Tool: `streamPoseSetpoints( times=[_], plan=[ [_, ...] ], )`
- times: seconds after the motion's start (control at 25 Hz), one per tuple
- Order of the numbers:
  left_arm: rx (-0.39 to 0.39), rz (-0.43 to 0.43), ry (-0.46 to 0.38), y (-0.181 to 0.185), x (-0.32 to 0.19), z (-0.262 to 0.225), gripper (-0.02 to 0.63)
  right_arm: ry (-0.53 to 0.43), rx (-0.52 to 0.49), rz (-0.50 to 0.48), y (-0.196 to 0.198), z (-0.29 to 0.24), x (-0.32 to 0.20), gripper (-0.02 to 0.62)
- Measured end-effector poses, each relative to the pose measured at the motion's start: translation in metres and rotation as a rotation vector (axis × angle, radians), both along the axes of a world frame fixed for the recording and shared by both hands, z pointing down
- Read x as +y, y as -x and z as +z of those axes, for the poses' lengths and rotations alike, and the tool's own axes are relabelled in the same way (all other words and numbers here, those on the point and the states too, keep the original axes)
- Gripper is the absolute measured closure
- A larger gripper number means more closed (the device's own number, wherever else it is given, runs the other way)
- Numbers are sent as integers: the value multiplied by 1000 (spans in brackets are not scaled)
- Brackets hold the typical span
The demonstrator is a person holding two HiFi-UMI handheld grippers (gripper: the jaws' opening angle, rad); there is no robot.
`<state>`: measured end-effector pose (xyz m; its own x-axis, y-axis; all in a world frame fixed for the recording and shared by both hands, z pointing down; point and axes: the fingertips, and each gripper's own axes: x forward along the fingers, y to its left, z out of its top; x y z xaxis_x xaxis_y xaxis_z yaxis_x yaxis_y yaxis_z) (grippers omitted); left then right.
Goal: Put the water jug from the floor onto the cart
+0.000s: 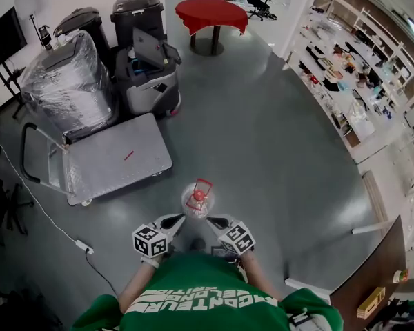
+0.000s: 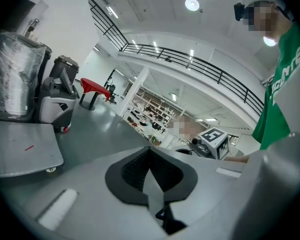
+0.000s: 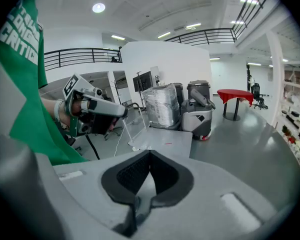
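Note:
The water jug (image 1: 198, 198) is clear with a red cap and handle, seen from above just in front of me. My left gripper (image 1: 177, 220) lies against its lower left side and my right gripper (image 1: 213, 221) against its lower right side. Both are shut, with nothing between their own jaws. Whether the jug rests on the floor or hangs between them I cannot tell. The flat metal cart (image 1: 117, 158) stands to the upper left, a little way from the jug. It also shows in the left gripper view (image 2: 20, 151) and in the right gripper view (image 3: 165, 145).
A plastic-wrapped load (image 1: 65, 81), two black bins (image 1: 134, 12) and a floor-cleaning machine (image 1: 148, 74) stand behind the cart. A red table (image 1: 211, 14) is farther back. Shelves (image 1: 359, 67) line the right. A white cable (image 1: 48, 219) runs over the floor at left, and a brown panel (image 1: 372, 274) stands at lower right.

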<state>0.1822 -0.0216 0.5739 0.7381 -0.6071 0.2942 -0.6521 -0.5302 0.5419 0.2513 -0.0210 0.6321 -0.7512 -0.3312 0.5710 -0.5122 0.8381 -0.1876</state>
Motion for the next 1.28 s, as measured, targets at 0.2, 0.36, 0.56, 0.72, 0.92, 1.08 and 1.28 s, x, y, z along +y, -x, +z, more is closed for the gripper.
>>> streamPoseSetpoints(
  times=[0.2, 0.36, 0.56, 0.72, 0.92, 1.08, 1.28],
  plan=[
    [8, -4, 12, 24, -8, 8, 597, 11, 17, -11, 21, 8, -10, 603],
    [28, 10, 12, 47, -22, 5, 597, 16, 34, -2, 44, 7, -20, 603],
    [52, 56, -5, 81, -47, -4, 597, 11, 44, 26, 87, -3, -42, 603],
    [74, 64, -39, 115, -74, -12, 597, -6, 48, 20, 134, -13, -62, 603],
    [82, 31, -66, 165, -96, -16, 598, -11, 59, -14, 184, -10, -73, 603],
    [70, 6, -47, 210, -104, -9, 598, -22, 71, -19, 219, -11, -84, 603],
    [73, -11, -32, 252, -106, -1, 597, -12, 99, -38, 248, -8, -82, 603]
  ],
)
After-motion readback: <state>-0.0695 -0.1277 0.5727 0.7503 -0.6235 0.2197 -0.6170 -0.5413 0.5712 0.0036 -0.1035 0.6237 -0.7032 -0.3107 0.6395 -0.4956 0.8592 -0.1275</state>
